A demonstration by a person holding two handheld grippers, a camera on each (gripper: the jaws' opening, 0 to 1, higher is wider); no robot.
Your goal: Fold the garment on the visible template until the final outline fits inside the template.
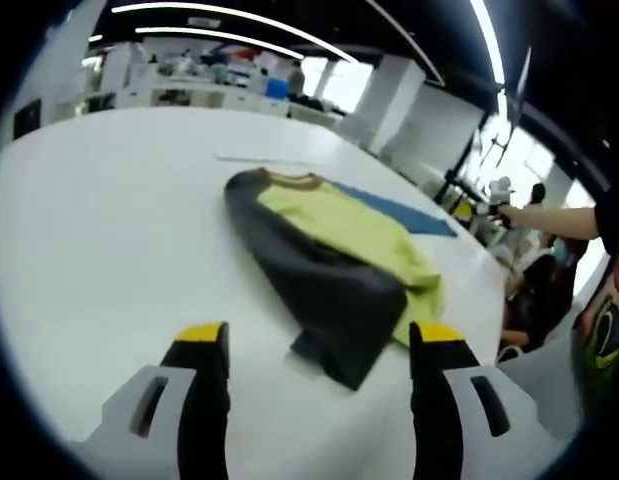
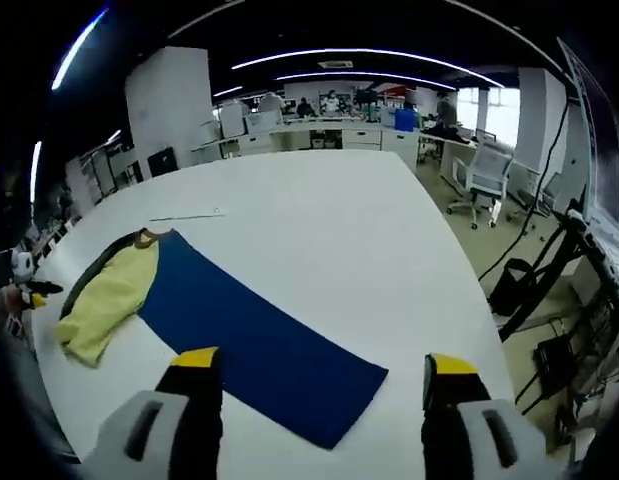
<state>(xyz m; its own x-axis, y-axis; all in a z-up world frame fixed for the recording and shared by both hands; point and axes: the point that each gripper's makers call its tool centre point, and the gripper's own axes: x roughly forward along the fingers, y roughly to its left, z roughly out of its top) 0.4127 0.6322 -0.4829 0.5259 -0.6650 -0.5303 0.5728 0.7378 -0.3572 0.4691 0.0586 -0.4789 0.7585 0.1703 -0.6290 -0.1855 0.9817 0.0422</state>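
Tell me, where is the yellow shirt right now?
The shirt lies on the white table, at one end of the blue mat. In the left gripper view it is straight ahead, just beyond the open left gripper.

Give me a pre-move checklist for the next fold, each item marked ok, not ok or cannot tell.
1. Left claw open and empty: ok, jaws apart above the table.
2. Right claw open and empty: ok, jaws apart.
3. Garment in sight: ok, yellow body with grey sleeves, partly folded.
4. Blue template in sight: ok, most of it lies bare.
5. Garment outline inside the template: not ok, in the right gripper view it lies at one end and spills past the edge.
6. Grey sleeve lying flat: cannot tell, it looks bunched near the left claw.
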